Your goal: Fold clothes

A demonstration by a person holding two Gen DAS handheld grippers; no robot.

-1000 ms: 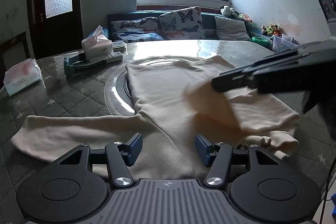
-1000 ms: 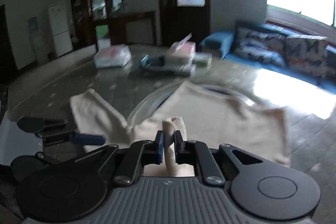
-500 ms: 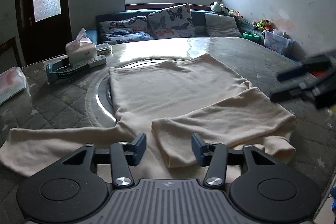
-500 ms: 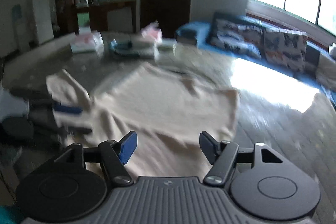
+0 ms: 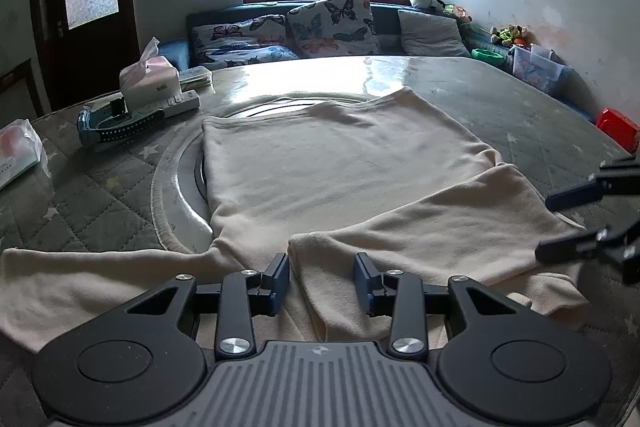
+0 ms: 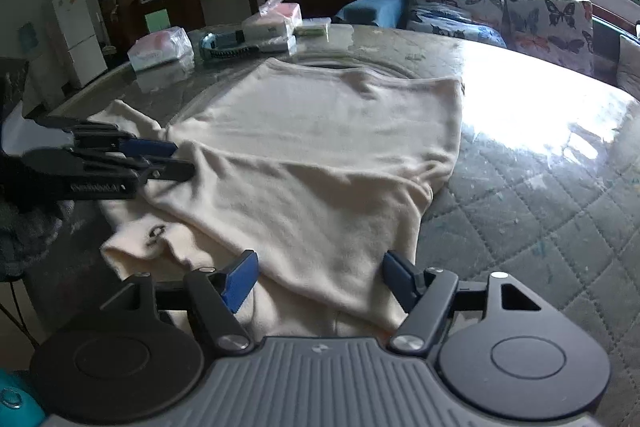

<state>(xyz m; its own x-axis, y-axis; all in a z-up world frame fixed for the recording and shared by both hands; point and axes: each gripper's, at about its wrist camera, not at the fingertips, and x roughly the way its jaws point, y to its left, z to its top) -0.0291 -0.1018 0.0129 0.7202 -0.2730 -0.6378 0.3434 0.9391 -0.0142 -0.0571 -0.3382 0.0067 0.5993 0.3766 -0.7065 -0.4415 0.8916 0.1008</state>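
Both tools, left (image 5: 321, 279) closing, right (image 6: 320, 277) opening, grip nothing over the cream shirt (image 5: 332, 163); tissue box (image 5: 149, 77) stands well apart.

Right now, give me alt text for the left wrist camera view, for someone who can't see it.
A cream sweater lies flat on a quilted table, one sleeve folded across its body, the other stretched out left. The left gripper hangs open over the folded cuff; the right gripper stands open at the right edge. A tissue box sits behind.

Shirt (image 5: 340, 167) on table (image 5: 520, 107), tissue box (image 5: 148, 75) behind-left
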